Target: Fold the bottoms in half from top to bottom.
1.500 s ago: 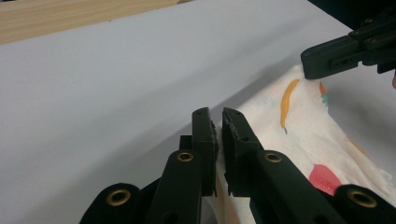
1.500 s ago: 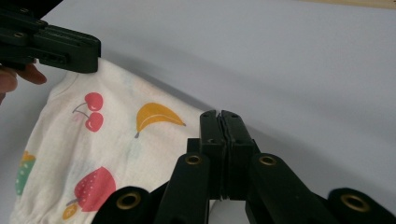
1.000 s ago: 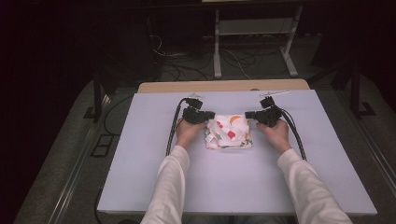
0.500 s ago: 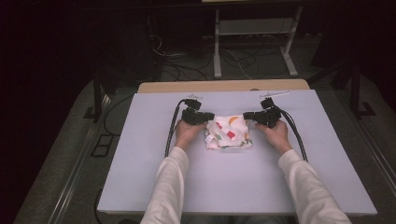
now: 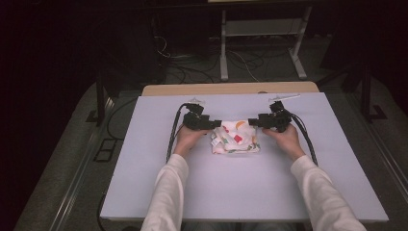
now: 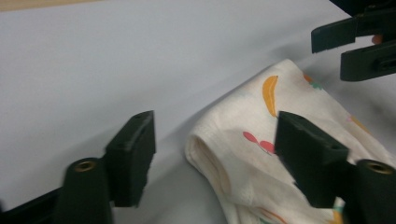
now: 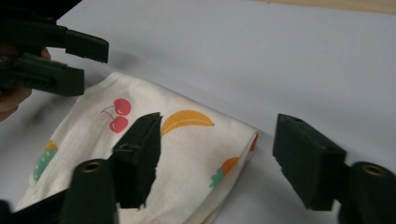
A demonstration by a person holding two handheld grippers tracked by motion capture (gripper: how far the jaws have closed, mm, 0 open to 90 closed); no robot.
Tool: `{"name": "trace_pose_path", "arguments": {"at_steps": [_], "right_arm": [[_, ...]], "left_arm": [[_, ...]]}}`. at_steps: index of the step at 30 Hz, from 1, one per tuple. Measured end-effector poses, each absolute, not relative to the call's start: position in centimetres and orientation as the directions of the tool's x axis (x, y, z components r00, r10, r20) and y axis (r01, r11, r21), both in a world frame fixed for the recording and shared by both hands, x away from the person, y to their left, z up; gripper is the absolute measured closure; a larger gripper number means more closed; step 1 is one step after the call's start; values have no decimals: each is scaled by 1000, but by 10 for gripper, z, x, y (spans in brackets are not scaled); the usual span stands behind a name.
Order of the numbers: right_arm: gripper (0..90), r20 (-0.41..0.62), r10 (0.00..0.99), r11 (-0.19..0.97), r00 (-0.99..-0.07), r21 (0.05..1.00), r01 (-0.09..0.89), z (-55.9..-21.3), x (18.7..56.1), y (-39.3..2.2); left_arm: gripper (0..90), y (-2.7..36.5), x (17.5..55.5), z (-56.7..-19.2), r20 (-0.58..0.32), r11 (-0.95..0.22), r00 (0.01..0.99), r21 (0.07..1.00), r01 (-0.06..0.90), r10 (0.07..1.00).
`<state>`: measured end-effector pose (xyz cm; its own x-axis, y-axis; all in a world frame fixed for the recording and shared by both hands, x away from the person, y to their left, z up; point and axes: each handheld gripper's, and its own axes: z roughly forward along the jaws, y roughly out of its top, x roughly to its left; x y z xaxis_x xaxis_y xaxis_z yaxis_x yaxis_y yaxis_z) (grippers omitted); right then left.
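A folded white cloth (image 5: 235, 138) printed with fruit lies flat on the table, between my two hands. My left gripper (image 5: 217, 124) is at its far left corner and my right gripper (image 5: 252, 121) is at its far right corner. Both have just been opening their jaws. In the left gripper view the left gripper (image 6: 215, 135) stands open, with the cloth's (image 6: 243, 154) folded corner loose between the jaws. The right gripper view shows the right gripper (image 7: 222, 140) open over the cloth's (image 7: 187, 154) other corner, not pressing it. Each view also shows the other gripper (image 6: 345, 46) (image 7: 74, 60) farther off.
The pale lilac table top (image 5: 240, 192) has bare room all round the cloth. A wooden strip (image 5: 231, 88) runs along its far edge. Black cables (image 5: 172, 134) trail from both grippers toward the back. A metal stand (image 5: 260, 29) is on the dark floor beyond.
Both hands have stayed at the cloth's far corners. The cloth has not visibly shifted on the table.
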<state>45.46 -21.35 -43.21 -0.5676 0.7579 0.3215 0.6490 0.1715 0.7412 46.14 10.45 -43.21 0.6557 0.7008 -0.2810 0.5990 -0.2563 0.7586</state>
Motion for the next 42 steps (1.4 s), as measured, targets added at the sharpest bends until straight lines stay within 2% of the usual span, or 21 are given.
{"name": "trace_pose_path", "arguments": {"at_steps": [3, 5, 7, 8, 26, 42], "right_arm": [[133, 297, 769, 182, -566, 747, 640, -426, 452, -214], [105, 302, 763, 184, -571, 746, 640, -422, 450, -217], [7, 303, 758, 191, -577, 743, 641, -419, 448, -219], [0, 299, 760, 197, -577, 740, 643, -417, 446, -220], [0, 280, 748, 205, -602, 765, 611, -389, 414, -242], [0, 273, 749, 198, -603, 777, 597, -390, 378, -266]], "left_arm": [[127, 107, 459, -429, -297, -249, 653, 753, 609, 697], [71, 108, 457, -425, -282, -264, 654, 750, 607, 702], [15, 108, 454, -421, -263, -285, 661, 747, 601, 703], [4, 109, 452, -419, -254, -291, 664, 749, 595, 703], [0, 126, 421, -390, -194, -302, 684, 790, 534, 703], [0, 155, 393, -390, -164, -306, 672, 796, 522, 722]]}}
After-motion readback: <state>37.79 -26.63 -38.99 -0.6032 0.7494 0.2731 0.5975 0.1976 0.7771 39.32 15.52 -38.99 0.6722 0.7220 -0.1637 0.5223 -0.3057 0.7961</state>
